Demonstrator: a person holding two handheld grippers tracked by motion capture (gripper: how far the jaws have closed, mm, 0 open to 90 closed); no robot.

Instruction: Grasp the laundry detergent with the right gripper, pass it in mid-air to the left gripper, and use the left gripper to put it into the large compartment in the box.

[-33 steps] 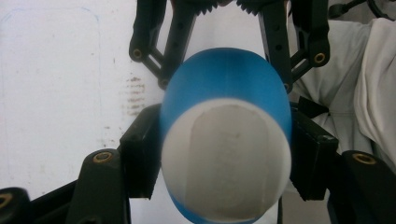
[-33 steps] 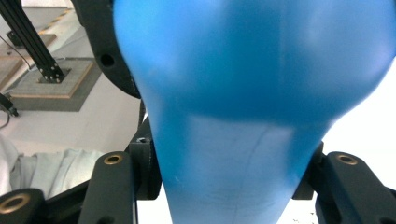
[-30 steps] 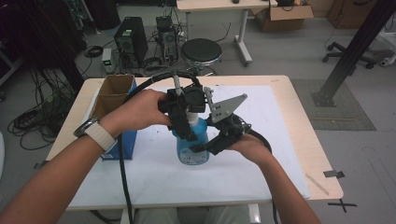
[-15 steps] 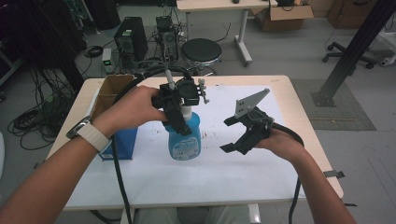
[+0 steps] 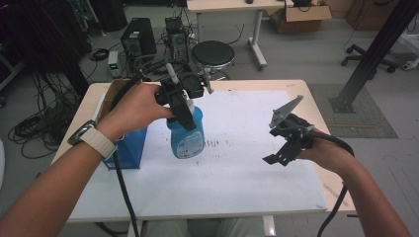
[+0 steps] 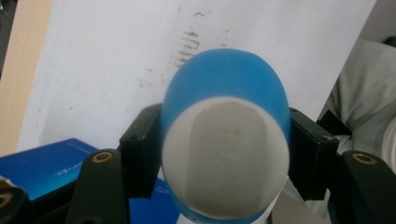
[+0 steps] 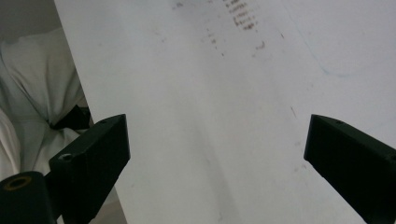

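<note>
A blue spray bottle (image 5: pixel 188 137) with a white label stands upright over the white sheet (image 5: pixel 247 168), left of the middle; whether its base touches the sheet I cannot tell. My left gripper (image 5: pixel 181 107) is shut on its upper body from behind. In the left gripper view both black pads press the sides of the bottle (image 6: pixel 224 140), with the left gripper (image 6: pixel 224 156) around it. My right gripper (image 5: pixel 278 151) hangs over the right part of the sheet, well apart from the bottle. Its jaws have just been opening, and the right gripper (image 7: pixel 217 149) has nothing between them.
A blue box (image 5: pixel 127 148) sits at the sheet's left edge, beside the bottle, with a brown cardboard box (image 5: pixel 109 96) behind it. Faint brown marks (image 5: pixel 212 143) stain the sheet. Beyond the table are a round stool (image 5: pixel 212 54) and computer towers (image 5: pixel 134 37).
The right gripper has let go of the bottle, opened wide and pulled away to the right. The left gripper still grips the bottle and has shifted a little left.
</note>
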